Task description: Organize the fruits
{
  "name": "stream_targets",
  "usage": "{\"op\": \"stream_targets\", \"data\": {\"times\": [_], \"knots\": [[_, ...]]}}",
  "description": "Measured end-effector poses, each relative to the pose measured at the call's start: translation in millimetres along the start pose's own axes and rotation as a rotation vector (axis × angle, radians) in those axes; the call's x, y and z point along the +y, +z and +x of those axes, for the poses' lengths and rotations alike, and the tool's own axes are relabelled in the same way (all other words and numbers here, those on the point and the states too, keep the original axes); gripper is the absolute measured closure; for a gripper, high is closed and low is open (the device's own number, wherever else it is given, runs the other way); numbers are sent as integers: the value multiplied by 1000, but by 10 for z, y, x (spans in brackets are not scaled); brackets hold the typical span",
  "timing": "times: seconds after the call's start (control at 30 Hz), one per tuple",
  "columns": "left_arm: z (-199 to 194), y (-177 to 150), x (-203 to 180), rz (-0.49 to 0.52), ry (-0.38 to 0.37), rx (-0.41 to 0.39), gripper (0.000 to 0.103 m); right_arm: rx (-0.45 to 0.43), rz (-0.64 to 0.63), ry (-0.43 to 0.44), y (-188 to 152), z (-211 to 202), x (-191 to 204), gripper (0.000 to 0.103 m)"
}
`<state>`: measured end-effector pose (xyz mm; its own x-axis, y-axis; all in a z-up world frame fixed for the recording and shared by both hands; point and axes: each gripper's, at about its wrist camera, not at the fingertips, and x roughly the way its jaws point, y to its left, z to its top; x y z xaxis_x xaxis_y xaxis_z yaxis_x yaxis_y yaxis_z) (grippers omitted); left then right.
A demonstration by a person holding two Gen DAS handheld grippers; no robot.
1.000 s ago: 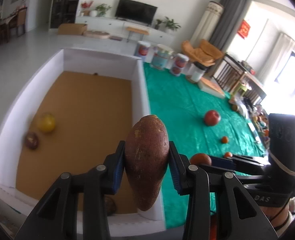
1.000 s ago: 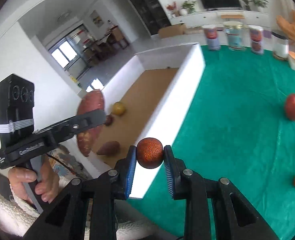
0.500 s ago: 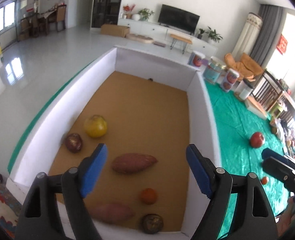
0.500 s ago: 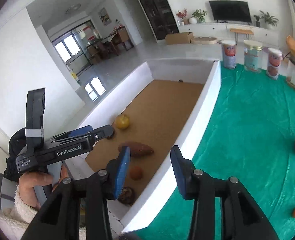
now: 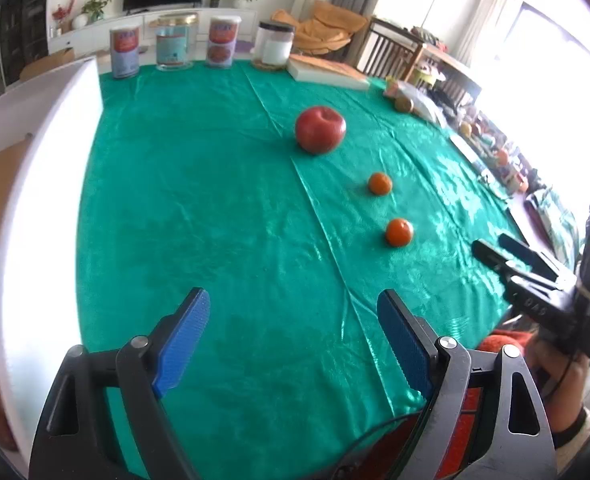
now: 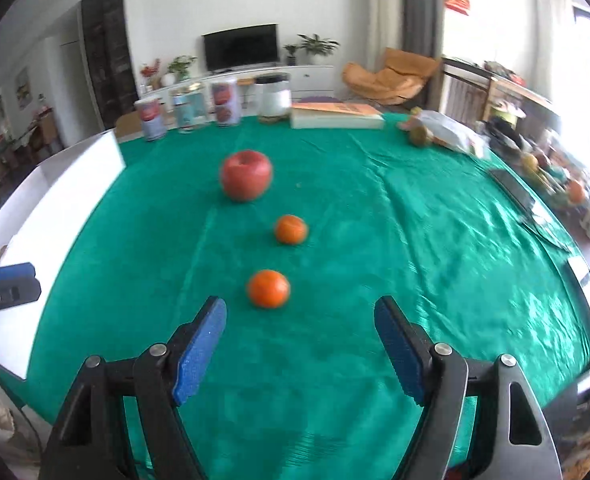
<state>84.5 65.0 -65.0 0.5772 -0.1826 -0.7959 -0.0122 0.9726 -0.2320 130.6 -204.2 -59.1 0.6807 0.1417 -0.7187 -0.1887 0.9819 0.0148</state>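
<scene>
On the green cloth lie a red apple (image 5: pixel 320 129) (image 6: pixel 246 175) and two small oranges, a far one (image 5: pixel 380 183) (image 6: pixel 291 229) and a near one (image 5: pixel 399 232) (image 6: pixel 268 288). My left gripper (image 5: pixel 293 340) is open and empty above the cloth, well short of the fruit. My right gripper (image 6: pixel 300 350) is open and empty, with the near orange just ahead of its fingertips. The white-walled box (image 5: pixel 35 208) (image 6: pixel 55 200) stands on the left; its inside is mostly hidden.
Three cans (image 5: pixel 171 45) and a jar (image 5: pixel 273 46) line the table's far edge, with a flat book (image 5: pixel 327 74) beside them. Clutter and a bag (image 6: pixel 447 132) lie along the right edge. The table's front edge is close below both grippers.
Both grippers let go of their loads over the box, a sweet potato and a small orange-brown fruit, then swung right and now face the fruit on the green cloth, jaws wide open.
</scene>
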Motion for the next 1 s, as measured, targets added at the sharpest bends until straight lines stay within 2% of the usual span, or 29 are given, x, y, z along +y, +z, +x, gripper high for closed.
{"op": "stream_targets", "data": {"times": [0.03,0.1,0.17,0.33,0.43,0.63,1.0], "knots": [[130,3,-43,13,22,6,16,9,53,-12,-13,10,-169,26],[341,27,-96,35,78,1,16,8,177,23,-33,12,-460,26],[534,57,-78,39,125,-5,16,17,231,32,-66,4,-596,26],[830,60,-5,20,188,0,16,35,175,24,-59,61,-444,26],[858,29,-49,51,239,-35,16,38,164,30,-58,111,-409,26],[887,26,-60,58,240,-53,10,46,214,69,-82,162,-505,26],[900,29,-70,61,239,-48,7,52,207,61,-82,162,-480,26]]}}
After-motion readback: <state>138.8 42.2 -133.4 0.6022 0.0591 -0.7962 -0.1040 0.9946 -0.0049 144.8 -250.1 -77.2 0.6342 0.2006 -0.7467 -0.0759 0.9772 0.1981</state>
